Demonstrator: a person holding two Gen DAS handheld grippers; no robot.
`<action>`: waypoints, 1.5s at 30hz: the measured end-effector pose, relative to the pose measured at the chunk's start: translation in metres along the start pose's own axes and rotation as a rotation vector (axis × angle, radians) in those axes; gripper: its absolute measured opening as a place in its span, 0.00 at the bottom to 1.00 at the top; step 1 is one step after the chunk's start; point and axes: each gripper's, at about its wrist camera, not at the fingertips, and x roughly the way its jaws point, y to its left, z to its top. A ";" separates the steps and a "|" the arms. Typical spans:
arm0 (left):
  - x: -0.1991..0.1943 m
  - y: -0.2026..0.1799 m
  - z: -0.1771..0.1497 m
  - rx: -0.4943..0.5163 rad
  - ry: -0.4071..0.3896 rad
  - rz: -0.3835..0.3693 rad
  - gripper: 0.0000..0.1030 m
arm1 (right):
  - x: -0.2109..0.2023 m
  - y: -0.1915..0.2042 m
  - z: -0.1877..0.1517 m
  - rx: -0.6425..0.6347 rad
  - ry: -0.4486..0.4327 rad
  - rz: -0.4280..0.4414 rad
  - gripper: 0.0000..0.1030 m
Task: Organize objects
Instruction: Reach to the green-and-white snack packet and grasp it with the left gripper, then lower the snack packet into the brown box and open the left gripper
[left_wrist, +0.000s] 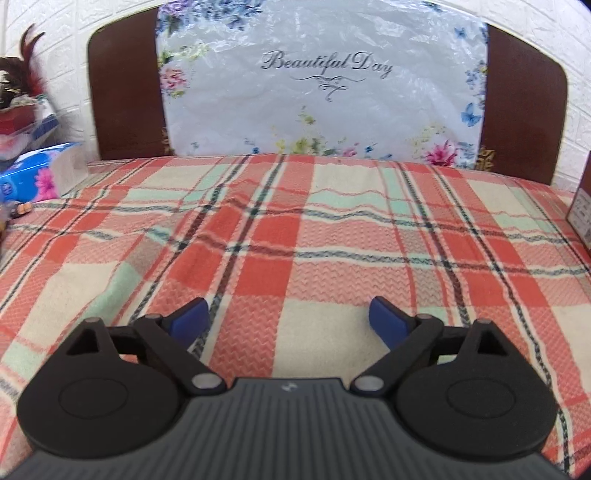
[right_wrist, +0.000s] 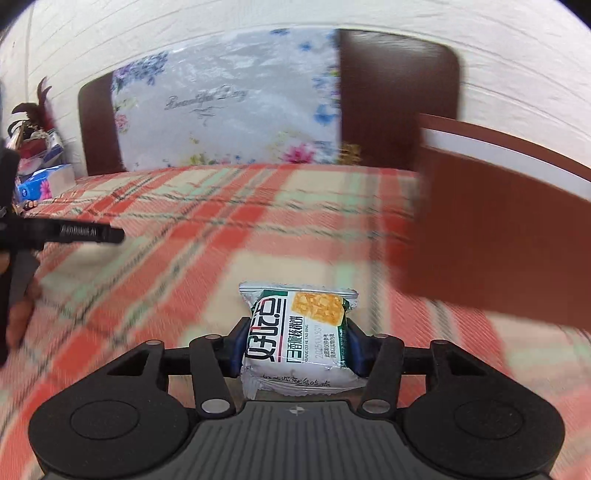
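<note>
right gripper (right_wrist: 295, 341) clamping snack packet (right_wrist: 297, 332), lengthwise ahead

Plaid blanket (left_wrist: 295, 229) on bed, brown headboard (left_wrist: 122, 92), white brick-pattern wall (left_wrist: 66, 74).

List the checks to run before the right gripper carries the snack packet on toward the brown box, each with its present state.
1. Right gripper shut on the snack packet: ok.
2. Packet clear of the plaid blanket: cannot tell.
3. Brown box open at the top: cannot tell, blurred.
4. Left gripper open, nothing between its fingers: ok.
5. Left gripper clear of the way to the box: ok.
</note>
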 end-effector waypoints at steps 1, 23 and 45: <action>-0.002 -0.002 -0.001 -0.007 0.011 0.025 0.95 | -0.014 -0.008 -0.009 0.027 -0.006 -0.035 0.48; -0.114 -0.227 -0.040 0.215 0.334 -0.746 0.43 | -0.047 -0.044 -0.035 0.081 -0.020 -0.077 0.44; -0.095 -0.370 0.087 0.440 0.007 -0.626 0.58 | 0.005 -0.166 0.067 0.105 -0.322 -0.289 0.71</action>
